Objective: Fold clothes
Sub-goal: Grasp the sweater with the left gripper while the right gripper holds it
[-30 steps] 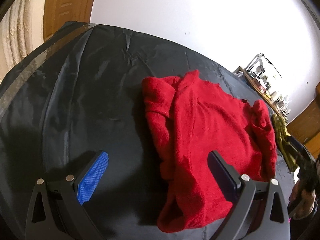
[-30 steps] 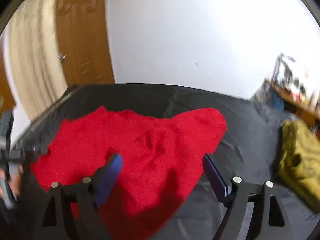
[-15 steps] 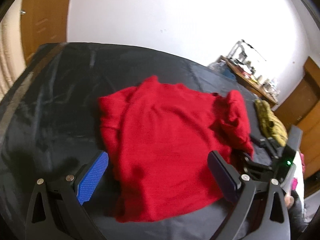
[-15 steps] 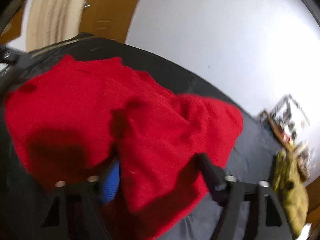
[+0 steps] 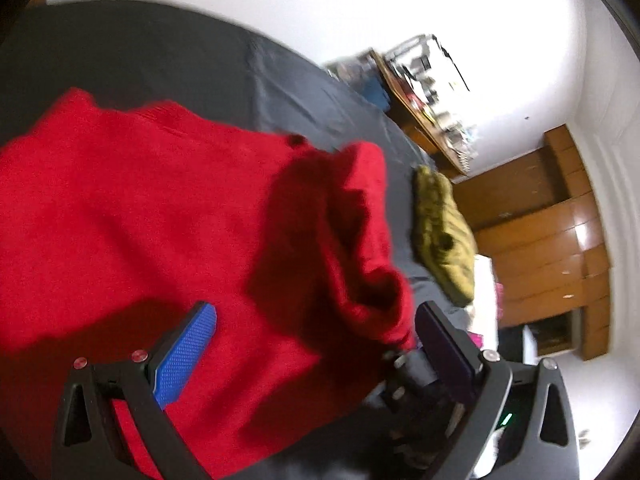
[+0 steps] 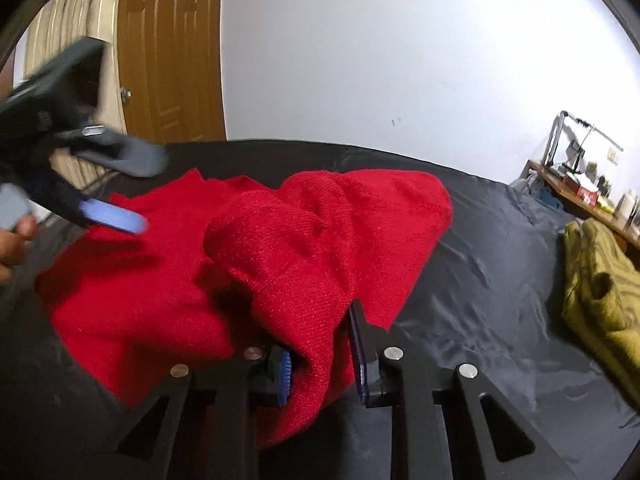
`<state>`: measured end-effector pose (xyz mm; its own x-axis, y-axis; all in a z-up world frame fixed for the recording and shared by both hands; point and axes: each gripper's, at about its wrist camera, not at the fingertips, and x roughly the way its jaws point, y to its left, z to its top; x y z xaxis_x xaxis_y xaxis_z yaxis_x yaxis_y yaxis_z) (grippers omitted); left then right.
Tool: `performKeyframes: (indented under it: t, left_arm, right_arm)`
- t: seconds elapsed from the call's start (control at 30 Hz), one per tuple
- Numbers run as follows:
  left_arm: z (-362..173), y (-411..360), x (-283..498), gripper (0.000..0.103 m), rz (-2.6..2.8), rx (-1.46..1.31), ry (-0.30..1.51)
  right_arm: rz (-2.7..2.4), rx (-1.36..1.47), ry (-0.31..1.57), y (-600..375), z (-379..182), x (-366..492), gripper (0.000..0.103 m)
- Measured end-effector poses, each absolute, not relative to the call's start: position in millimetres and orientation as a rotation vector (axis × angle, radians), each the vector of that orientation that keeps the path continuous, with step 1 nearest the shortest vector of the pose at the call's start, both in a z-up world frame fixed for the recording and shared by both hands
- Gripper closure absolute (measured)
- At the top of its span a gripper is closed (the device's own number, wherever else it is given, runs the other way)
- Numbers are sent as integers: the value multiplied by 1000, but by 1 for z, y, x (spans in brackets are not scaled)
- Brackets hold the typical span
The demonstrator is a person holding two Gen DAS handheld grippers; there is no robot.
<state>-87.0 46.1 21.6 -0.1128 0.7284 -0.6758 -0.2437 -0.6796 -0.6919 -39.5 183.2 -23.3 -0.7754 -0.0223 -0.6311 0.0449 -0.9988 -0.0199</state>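
R tongs (image 6: 320, 344) just closed, I think pinching red sweater (image 6: 280, 248) fold to lift it; L tongs (image 5: 316, 332) wide open, empty, over it on surface (image 6: 480, 264).

**White wall, wooden doors**

A plain white wall (image 6: 380, 60) fills the background. A brown wooden door (image 6: 172, 52) stands at its left, beside pale ribbed panelling (image 6: 60, 52). A cluttered wooden shelf (image 6: 576, 196) lines the right; wooden cabinets (image 5: 552, 240) gleam nearby.
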Motion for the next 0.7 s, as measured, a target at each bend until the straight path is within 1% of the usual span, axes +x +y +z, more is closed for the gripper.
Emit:
performKeyframes:
  t: [0.07,0.33,0.47,0.57,0.63,0.7]
  left_arm:
    - [17,69,-99,2,1784,-1524,-574]
    - [7,143,-134,2,1719,-1598,-492]
    - [-3,167,-152,2,1691,-1638,-468]
    - [-10,184,-163,3,1651,-1658,-408]
    - [-10,187,-165,19,1682,-1647,-365]
    - [-11,182,-165,70,1694,-1659,-335]
  right_arm:
    - [-2920,1025,33,187,-22,-37,78]
    - [-2908,971,9,197,-15,-21,78]
    - [-2902,961,19,190,-16,-23,78]
    - [-2895,962,40,181,-18,-28,78]
    - [-2898,956,51,179,-18,-26,78]
    - [-2896,956,51,179,-18,-25,78]
